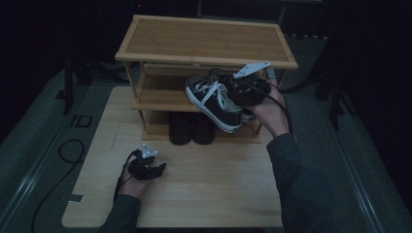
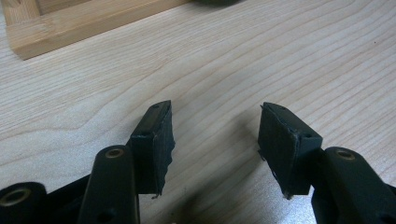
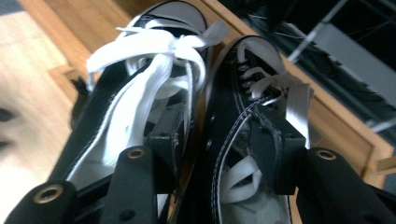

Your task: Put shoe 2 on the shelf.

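Wooden shoe rack [image 1: 204,41] behind sneakers [image 1: 214,99]; black boots [image 1: 191,127] beneath.

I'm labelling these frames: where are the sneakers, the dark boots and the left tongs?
sneakers [image 1: 214,99]: high view, laces of the nearer shoe.
dark boots [image 1: 180,128]: high view, left boot's upper.
left tongs [image 2: 217,149]: left gripper view, midway between tips.

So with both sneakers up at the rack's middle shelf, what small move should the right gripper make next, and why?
Probably draw the right gripper straight back. One jaw sits inside each black sneaker, their inner walls between the jaws, and both sneakers seem to lie over the middle shelf. Grip cannot be judged; retreat slowly so no lace snags.
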Action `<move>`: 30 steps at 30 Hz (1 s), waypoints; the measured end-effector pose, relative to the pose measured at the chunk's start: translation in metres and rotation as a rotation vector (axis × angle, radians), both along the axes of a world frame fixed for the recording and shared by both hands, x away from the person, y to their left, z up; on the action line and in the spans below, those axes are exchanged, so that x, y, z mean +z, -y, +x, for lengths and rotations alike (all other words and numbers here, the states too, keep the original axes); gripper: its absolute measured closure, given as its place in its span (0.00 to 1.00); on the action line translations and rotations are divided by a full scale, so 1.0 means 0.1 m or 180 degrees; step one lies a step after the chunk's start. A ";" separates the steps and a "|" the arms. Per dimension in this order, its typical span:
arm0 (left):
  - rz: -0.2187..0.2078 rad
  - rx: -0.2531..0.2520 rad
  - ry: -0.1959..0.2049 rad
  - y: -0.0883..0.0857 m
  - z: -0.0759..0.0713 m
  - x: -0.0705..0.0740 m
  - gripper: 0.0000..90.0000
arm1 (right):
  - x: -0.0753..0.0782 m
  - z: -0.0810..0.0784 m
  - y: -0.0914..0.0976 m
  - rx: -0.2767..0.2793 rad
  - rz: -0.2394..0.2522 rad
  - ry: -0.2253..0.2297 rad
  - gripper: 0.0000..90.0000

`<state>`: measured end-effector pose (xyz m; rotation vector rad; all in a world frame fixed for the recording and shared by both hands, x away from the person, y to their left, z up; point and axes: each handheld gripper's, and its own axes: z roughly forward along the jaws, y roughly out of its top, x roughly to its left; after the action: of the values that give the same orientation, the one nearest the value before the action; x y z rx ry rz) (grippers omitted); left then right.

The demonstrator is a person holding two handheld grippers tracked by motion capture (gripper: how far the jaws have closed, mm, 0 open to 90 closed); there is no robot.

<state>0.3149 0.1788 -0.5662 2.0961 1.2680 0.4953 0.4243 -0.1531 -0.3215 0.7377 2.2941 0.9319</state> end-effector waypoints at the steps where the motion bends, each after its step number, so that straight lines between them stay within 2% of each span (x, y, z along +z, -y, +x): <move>1: 0.0004 0.0003 -0.0006 0.00 0.00 0.00 0.51 | 0.01 -0.01 0.01 0.0006 0.0022 0.0012 0.62; 6: -0.0024 0.0010 -0.0022 -0.01 0.00 0.00 0.51 | 0.03 -0.04 0.03 0.0147 0.0075 -0.0026 0.66; 13: -0.0064 0.0030 -0.0072 -0.03 0.01 0.02 0.52 | 0.01 -0.04 0.08 0.0222 0.0138 -0.0107 0.71; 15: -0.0124 0.0050 -0.0112 -0.05 0.02 0.03 0.54 | 0.00 -0.04 0.11 0.0251 0.0211 -0.0125 0.72; 17: -0.0128 0.0058 -0.0119 -0.06 0.02 0.03 0.55 | 0.00 -0.03 0.12 0.0270 0.0250 -0.0137 0.72; 21: -0.0184 0.0056 -0.0220 -0.06 0.04 0.05 0.57 | 0.02 -0.03 0.16 0.0350 0.0368 -0.0197 0.74; 24: -0.0157 0.0030 -0.0223 -0.05 0.03 0.08 0.58 | 0.01 -0.03 0.18 0.0396 0.0422 -0.0243 0.76; 30: -0.0223 -0.0047 -0.0162 -0.05 0.03 0.20 0.61 | 0.01 -0.03 0.20 0.0471 0.0443 -0.0287 0.77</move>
<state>0.3174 0.1837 -0.5465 2.0700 1.2792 0.3880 0.4210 -0.1727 -0.3201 0.6869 2.4077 1.1572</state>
